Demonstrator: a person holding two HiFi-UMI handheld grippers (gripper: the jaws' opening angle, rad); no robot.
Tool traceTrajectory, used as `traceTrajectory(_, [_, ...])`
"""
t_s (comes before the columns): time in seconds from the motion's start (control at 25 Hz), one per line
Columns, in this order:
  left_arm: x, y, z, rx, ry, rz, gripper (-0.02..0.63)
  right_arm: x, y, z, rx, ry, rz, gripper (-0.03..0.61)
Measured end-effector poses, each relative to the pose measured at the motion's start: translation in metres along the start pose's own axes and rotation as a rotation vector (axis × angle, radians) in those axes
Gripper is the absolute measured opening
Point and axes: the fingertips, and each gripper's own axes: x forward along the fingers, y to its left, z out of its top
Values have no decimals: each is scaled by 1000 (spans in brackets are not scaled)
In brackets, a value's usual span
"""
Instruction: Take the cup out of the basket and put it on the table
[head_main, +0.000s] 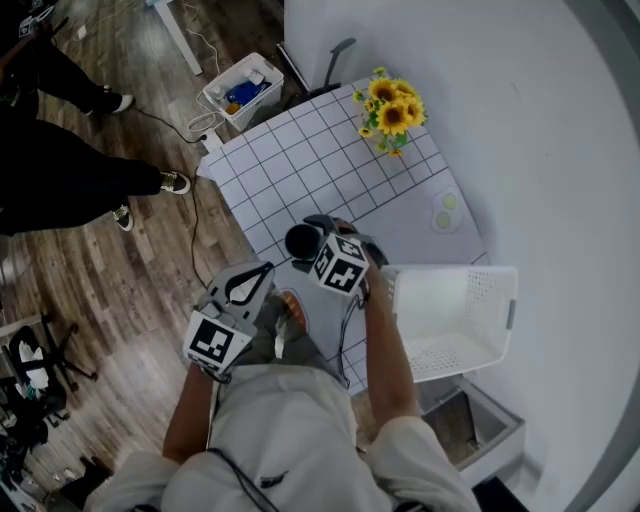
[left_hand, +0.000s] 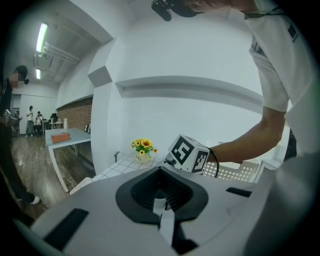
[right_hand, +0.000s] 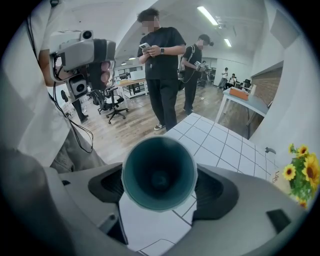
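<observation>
My right gripper (head_main: 312, 236) is shut on a dark teal cup (head_main: 302, 240), held above the near edge of the white grid-pattern table (head_main: 300, 160), left of the white perforated basket (head_main: 455, 275). In the right gripper view the cup (right_hand: 159, 172) shows its open mouth, with the right gripper (right_hand: 159, 176) pressing on both of its sides. The basket looks empty. My left gripper (head_main: 262, 270) hangs lower left of the table edge, shut with nothing in it. In the left gripper view the left gripper (left_hand: 161, 192) points toward the right gripper's marker cube (left_hand: 187, 152).
A sunflower vase (head_main: 392, 110) stands at the table's far side and a small plate (head_main: 446, 212) lies near the basket. A white bin (head_main: 243, 92) sits on the floor beyond the table. People (right_hand: 162, 65) stand on the wooden floor to the left.
</observation>
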Motion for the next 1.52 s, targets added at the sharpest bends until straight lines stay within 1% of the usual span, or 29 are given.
traceTrajectory(0.6, [2, -1, -6, -1, 7, -8, 9, 3, 3, -5, 2, 20, 14, 396])
traceTrajectory(1.08, [2, -1, -4, 6, 4, -12, 9, -7, 1, -3, 15, 8, -11, 419])
traceTrajectory(1.32, [2, -1, -2, 12, 0, -14, 9, -19, 2, 1, 25, -15, -35, 420])
traceTrajectory(1.52, [-1, -1, 1, 21, -10, -18, 9, -32, 4, 15, 40, -72, -69, 420])
